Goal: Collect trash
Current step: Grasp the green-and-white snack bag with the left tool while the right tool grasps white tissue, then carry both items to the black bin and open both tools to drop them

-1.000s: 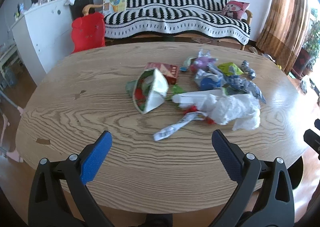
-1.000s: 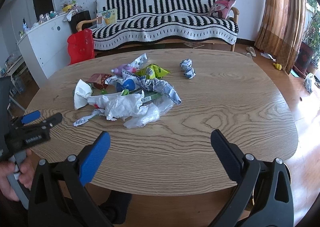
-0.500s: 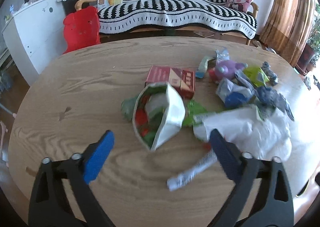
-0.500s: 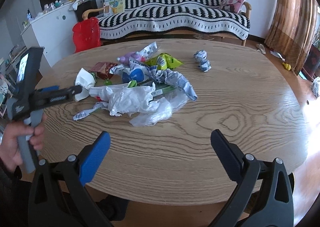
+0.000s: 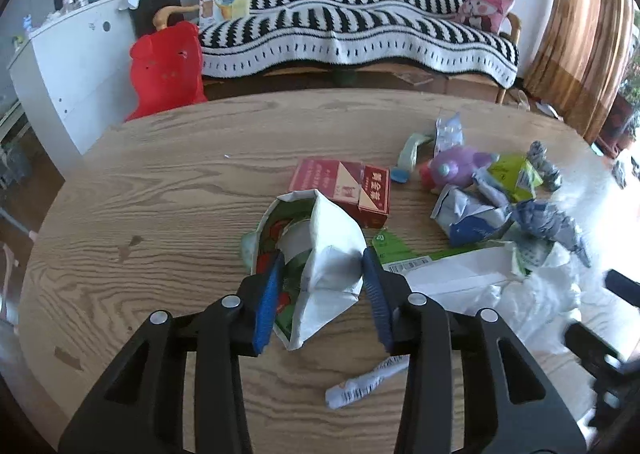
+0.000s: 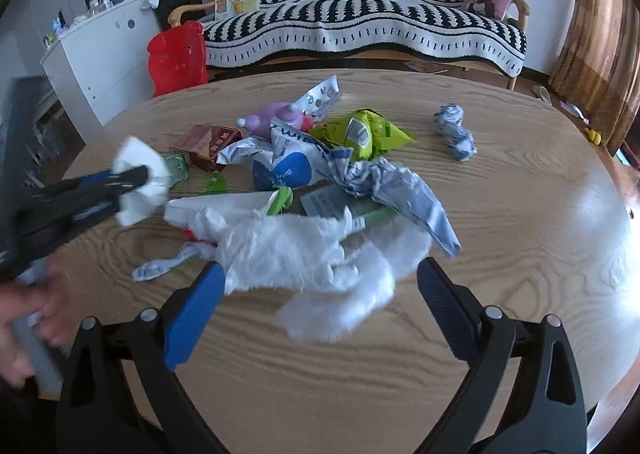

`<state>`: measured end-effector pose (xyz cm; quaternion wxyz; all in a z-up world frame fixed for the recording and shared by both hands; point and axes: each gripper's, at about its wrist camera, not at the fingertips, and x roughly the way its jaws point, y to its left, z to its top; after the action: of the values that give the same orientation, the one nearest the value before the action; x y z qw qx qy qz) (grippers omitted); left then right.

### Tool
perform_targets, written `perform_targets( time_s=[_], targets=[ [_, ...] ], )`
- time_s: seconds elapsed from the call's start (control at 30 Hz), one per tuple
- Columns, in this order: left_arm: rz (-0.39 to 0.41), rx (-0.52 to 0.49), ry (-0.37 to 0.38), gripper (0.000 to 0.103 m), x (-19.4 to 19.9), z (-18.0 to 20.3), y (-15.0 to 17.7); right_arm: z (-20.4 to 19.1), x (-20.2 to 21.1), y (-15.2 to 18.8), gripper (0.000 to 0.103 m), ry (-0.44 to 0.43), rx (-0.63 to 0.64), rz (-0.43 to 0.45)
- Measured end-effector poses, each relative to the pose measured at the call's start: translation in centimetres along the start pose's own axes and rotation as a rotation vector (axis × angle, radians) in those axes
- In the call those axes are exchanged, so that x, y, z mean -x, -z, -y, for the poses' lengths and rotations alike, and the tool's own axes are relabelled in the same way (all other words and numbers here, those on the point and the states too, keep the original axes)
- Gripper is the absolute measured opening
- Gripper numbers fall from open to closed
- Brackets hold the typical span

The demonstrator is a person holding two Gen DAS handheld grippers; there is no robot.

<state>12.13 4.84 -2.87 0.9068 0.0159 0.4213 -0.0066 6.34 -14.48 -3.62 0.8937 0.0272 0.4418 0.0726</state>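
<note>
The crumpled paper cup (image 5: pixel 320 258), white outside and printed red and green inside, lay on its side on the wooden table (image 5: pixel 168 190), at the nine o'clock edge of the trash heap. The left gripper (image 5: pixel 322 294) had just been closing, and its blue pads (image 5: pixel 269 294) pressed on the cup from both sides, one pad reaching into the cup's mouth. At one o'clock from the cup, touching it, sat a red carton (image 5: pixel 344 186). At three o'clock lay a white sheet of paper (image 5: pixel 452 274), and at five o'clock a twisted wrapper (image 5: pixel 364 382).

Seen from the right wrist, the heap spread toward twelve o'clock: a blue-and-white bag (image 6: pixel 288 170), a green packet (image 6: pixel 360 132), a purple toy (image 6: pixel 276 116), and a grey paper ball (image 6: pixel 456 130) apart at two o'clock. The right gripper (image 6: pixel 320 294) stood wide apart, clamped on nothing, with a white plastic bag (image 6: pixel 304 254) lying between its pads. A hand (image 6: pixel 28 318) held the left gripper's handle at eight o'clock.
</note>
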Motion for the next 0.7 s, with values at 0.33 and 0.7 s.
perform_targets(
  time_s=[0.33,0.7],
  targets=[
    [0.021,0.015,0.028,0.039,3.6,0.0,1.6,-1.8,-4.1,-1.3,0.016,-0.062,0.034,-0.083],
    [0.041,0.014,0.084,0.039,5.9,2.7,2.1,4.0,6.8,-0.4,0.013,-0.159,-0.086,0.13]
  ],
)
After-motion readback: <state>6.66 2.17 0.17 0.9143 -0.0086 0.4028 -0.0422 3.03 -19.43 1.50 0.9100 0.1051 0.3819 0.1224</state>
